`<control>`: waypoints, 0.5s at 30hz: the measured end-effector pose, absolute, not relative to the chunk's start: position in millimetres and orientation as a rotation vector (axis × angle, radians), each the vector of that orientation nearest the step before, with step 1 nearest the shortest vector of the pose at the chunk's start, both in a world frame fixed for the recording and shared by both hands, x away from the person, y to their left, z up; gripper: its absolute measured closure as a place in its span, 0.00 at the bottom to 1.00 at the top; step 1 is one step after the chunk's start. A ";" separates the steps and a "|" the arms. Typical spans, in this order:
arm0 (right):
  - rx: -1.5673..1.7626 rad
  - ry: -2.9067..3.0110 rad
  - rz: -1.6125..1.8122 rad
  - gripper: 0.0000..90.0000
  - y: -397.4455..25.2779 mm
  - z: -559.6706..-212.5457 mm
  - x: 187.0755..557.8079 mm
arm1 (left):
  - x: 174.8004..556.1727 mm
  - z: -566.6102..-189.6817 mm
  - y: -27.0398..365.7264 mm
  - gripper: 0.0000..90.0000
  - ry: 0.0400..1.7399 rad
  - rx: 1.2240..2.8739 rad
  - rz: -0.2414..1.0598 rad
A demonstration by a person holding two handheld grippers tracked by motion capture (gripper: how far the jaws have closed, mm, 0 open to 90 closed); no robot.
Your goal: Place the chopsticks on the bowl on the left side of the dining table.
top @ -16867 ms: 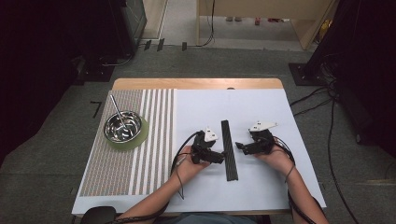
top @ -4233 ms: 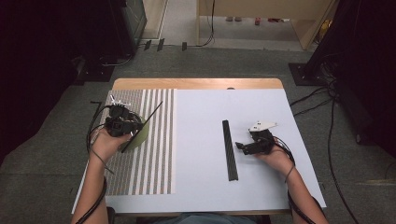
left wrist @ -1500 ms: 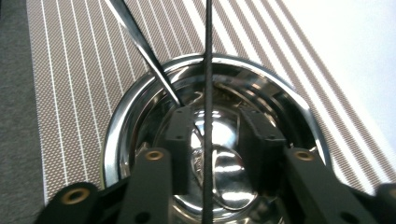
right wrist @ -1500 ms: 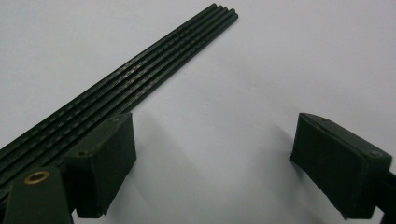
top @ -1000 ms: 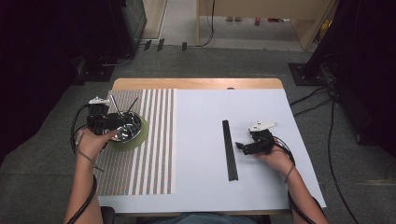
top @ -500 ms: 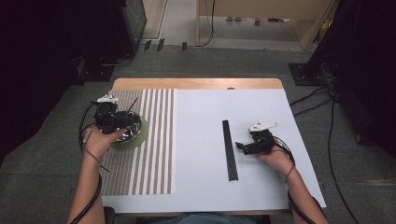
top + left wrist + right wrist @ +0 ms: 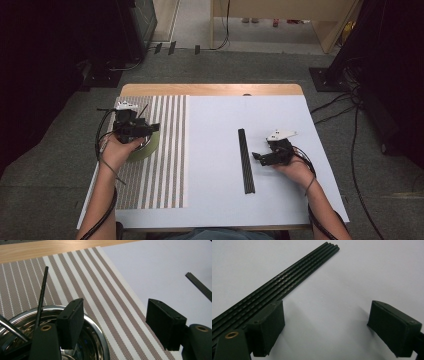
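The row of thin black sticks (image 7: 245,160) is being flanked just to its right by the open-jawed right gripper (image 7: 258,157), their long axis running away from the person. The left gripper (image 7: 152,127), jaws also apart, is being held well to the sticks' left over the shiny steel bowl (image 7: 100,345).

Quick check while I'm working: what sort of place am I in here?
Probably a lab or recording workspace, not a home: a wooden table covered by white sheet stands on grey carpet, with loose black cables trailing to dark equipment stands around it.

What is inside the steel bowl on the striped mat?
In the steel bowl a thin black rod leans on the rim, and a metal rod lies beside it. One jaw of the open left gripper hangs over the bowl and hides the bottom.
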State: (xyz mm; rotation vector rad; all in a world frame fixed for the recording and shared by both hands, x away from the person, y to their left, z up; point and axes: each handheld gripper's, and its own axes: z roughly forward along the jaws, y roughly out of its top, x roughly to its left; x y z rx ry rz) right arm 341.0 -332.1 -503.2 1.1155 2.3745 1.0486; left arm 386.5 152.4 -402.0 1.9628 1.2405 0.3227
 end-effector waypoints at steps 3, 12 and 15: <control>1.114 2.375 1.048 0.15 -332.2 -503.2 341.0 | 386.2 -403.2 146.6 0.34 1.234 1.972 0.315; 1.114 2.374 1.048 0.15 -332.2 -503.3 341.0 | 385.1 -408.7 128.0 0.33 1.210 1.993 0.322; 1.114 2.375 1.047 0.15 -332.2 -503.2 341.0 | 384.7 -411.1 121.8 0.33 1.210 2.004 0.327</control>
